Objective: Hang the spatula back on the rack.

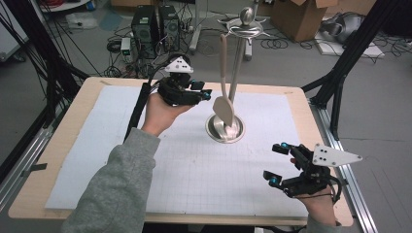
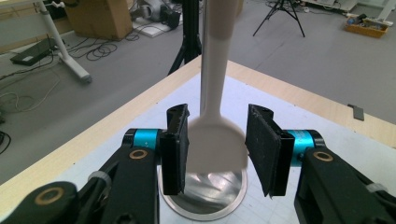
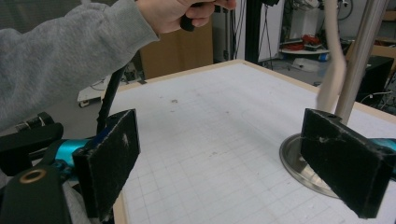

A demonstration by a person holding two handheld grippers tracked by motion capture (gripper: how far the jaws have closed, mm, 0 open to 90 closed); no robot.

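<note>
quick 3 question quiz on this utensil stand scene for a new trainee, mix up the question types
1. True or false: the beige spoon hangs from the metal stand with its bowl over the round base.
2. Multiple choice: the spoon's bowl sits between the jaws of which gripper? A) left gripper B) right gripper C) neither
3. Fill in: the right gripper's jaws stand ____, with nothing between them.

Key: 1 true. 2 A; its pads stand just clear of the bowl, so they are not clamping it. 3 open.
</note>
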